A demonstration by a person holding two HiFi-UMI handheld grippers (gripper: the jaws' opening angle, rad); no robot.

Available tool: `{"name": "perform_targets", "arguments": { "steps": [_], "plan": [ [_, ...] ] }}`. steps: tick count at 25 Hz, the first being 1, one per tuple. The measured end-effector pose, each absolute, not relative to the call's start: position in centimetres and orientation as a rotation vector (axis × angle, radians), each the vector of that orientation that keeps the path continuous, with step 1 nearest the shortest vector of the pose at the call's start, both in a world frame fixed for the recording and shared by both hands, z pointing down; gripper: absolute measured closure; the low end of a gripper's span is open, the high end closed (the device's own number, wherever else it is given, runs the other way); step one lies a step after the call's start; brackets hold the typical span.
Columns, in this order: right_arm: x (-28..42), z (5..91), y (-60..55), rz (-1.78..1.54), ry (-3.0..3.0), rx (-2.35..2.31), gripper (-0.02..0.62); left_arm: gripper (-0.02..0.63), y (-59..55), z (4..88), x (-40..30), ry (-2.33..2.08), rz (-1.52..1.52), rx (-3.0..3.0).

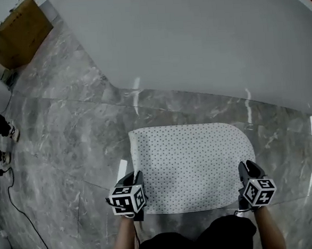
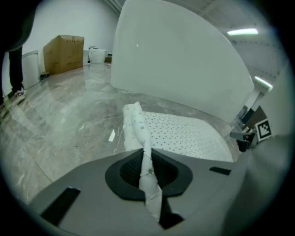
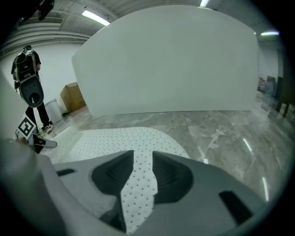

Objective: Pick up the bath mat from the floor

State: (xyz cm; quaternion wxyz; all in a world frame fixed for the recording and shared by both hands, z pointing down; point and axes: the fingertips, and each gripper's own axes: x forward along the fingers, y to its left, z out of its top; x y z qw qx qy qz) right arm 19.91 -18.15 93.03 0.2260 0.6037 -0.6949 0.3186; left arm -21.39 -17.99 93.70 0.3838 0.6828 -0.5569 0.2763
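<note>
The bath mat [image 1: 191,164], white with small dark dots, lies mostly flat on the grey marble floor in the head view. My left gripper [image 1: 137,177] is shut on its near left corner. In the left gripper view, a bunched fold of mat [image 2: 138,124] stands up between the jaws of the left gripper [image 2: 146,162]. My right gripper [image 1: 247,167] is shut on the near right corner. The right gripper view shows a flat strip of mat [image 3: 115,138] pinched between the jaws of the right gripper [image 3: 140,171]. The far edge of the mat rests on the floor.
A large white curved wall [image 1: 192,39] rises just beyond the mat. A cardboard box [image 1: 19,32] stands at the far left. A person's shoes [image 1: 7,134] and a black cable [image 1: 15,200] are at the left edge.
</note>
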Motion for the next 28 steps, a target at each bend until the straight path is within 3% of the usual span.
{"name": "perform_targets", "arguments": {
  "steps": [11,19,28],
  "plan": [
    [28.5,95.6,-16.0,0.941,-1.687,1.733,0.460,0.589,-19.0,92.9,-12.0,-1.207,0.654,1.862],
    [28.9,98.2,-16.9,0.993,-1.713,1.593,0.310,0.589,-18.9,93.8,-9.0,-1.131,0.702,1.897],
    [27.9,100.5,-17.3,0.946,-1.679,1.428,0.259,0.589,-18.4,94.6,-9.5,-1.139,0.684,1.855]
  ]
}}
